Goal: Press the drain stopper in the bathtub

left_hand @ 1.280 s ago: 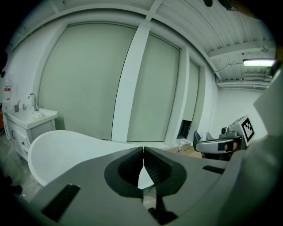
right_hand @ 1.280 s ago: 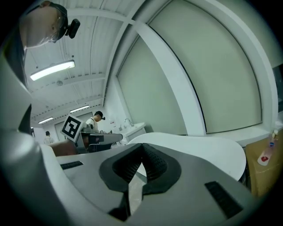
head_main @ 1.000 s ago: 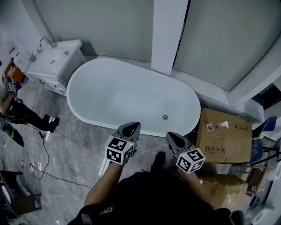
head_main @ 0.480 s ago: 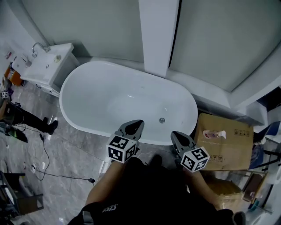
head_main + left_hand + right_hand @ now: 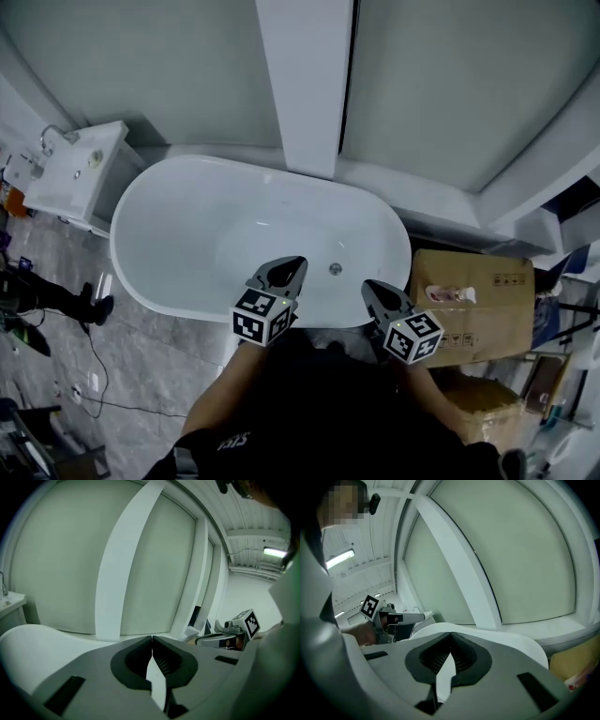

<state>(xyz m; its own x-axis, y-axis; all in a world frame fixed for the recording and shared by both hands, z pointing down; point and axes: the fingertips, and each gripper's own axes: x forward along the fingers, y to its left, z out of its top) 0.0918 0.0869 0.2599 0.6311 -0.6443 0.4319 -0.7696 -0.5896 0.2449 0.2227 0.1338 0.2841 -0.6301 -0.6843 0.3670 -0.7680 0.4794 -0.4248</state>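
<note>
The drain stopper lies in the bathtub, between left gripper and right gripper; cardboard box beside the latter.

Left gripper and right gripper level, side by side, apart, pointing forward. Both jaws together, tips touching.

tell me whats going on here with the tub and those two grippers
A person stands at the near side of a white bathtub, holding a gripper in each hand. The left gripper and the right gripper both have their jaws together with nothing between them, and both are held up by the tub's near rim. The drain stopper sits on the tub floor, between the two gripper tips as the head view shows it, and neither touches it. The press has not happened yet. A cardboard box stands to the right.
</note>
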